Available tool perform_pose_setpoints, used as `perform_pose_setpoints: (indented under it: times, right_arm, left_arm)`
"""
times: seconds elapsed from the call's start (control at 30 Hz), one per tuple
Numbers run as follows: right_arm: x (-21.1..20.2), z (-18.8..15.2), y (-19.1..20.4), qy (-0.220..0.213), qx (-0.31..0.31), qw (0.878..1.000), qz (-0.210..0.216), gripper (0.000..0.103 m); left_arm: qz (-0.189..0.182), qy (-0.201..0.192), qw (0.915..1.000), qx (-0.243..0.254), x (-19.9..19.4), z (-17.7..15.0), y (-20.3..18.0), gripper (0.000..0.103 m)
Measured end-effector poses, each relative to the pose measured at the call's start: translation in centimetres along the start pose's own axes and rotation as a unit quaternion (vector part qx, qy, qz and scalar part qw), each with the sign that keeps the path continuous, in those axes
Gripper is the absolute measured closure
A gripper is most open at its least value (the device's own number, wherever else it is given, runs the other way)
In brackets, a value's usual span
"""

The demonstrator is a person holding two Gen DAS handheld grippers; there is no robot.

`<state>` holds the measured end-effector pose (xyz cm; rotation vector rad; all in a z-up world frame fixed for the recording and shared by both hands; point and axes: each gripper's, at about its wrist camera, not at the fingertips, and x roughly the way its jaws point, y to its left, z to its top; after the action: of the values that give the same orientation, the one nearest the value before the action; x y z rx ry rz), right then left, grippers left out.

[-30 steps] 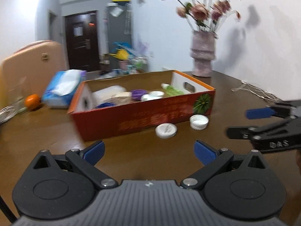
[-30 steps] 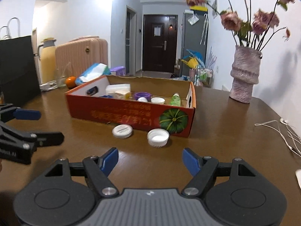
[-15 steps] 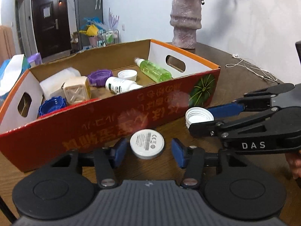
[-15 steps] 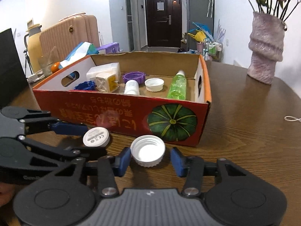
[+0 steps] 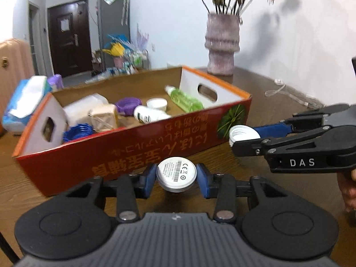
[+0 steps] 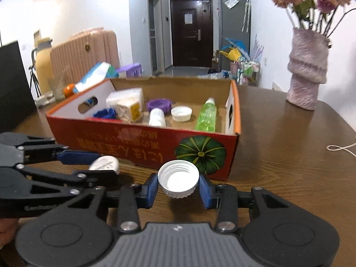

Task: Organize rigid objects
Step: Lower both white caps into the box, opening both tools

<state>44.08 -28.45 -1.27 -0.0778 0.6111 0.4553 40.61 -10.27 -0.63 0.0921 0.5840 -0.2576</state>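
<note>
My left gripper is shut on a flat white round disc with a printed label, both blue pads pressing its rim. My right gripper is shut on a white screw cap, open side up. Each shows in the other's view: the right gripper with the cap, the left gripper with the disc. Just beyond both stands a red cardboard box holding a green bottle, a white bottle, purple, blue and white lids and pale containers.
A pink vase of flowers stands on the brown table, back right of the box. A white cable lies at the right. Left of the box are a tissue pack, an orange and a black bag.
Both grippers came forward to the box's front wall and closed: the left on the disc, the right on the cap, which a second ago lay loose on the table.
</note>
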Motion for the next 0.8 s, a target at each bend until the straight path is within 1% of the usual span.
perform_pose_setpoints:
  times: [0.17,0.27,0.37,0.53,0.7,0.8]
  right_arm:
    - [-4.9,-0.9,1.2,-0.026,0.009,1.0,-0.003,0.064]
    - [-8.3,-1.7,2.6,-0.044,0.002,0.999,-0.011,0.064]
    - [-11.7,-2.8,4.2,-0.062,0.001,0.998,-0.013,0.064]
    - [-16.6,-5.0,6.2,-0.088,0.019,0.996,-0.008,0.064]
    - [-20.4,-6.2,8.7,-0.111,0.007,0.994,-0.011,0.064]
    - [-22.6,-6.7,10.1,-0.125,-0.005,0.992,-0.015,0.064]
  left_arm:
    - [0.008,-0.038,0.9987,-0.032,-6.4,-1.0,-0.6,0.063]
    - [0.025,-0.059,0.9968,-0.048,-10.3,-1.8,-1.0,0.063]
    - [0.029,-0.073,0.9949,-0.062,-13.9,-2.7,-1.3,0.063]
    - [0.044,-0.101,0.9927,-0.049,-19.0,-4.3,-2.5,0.063]
    - [0.034,-0.123,0.9906,-0.049,-22.8,-5.8,-3.6,0.063]
    - [0.023,-0.129,0.9902,-0.048,-24.1,-6.7,-4.3,0.063]
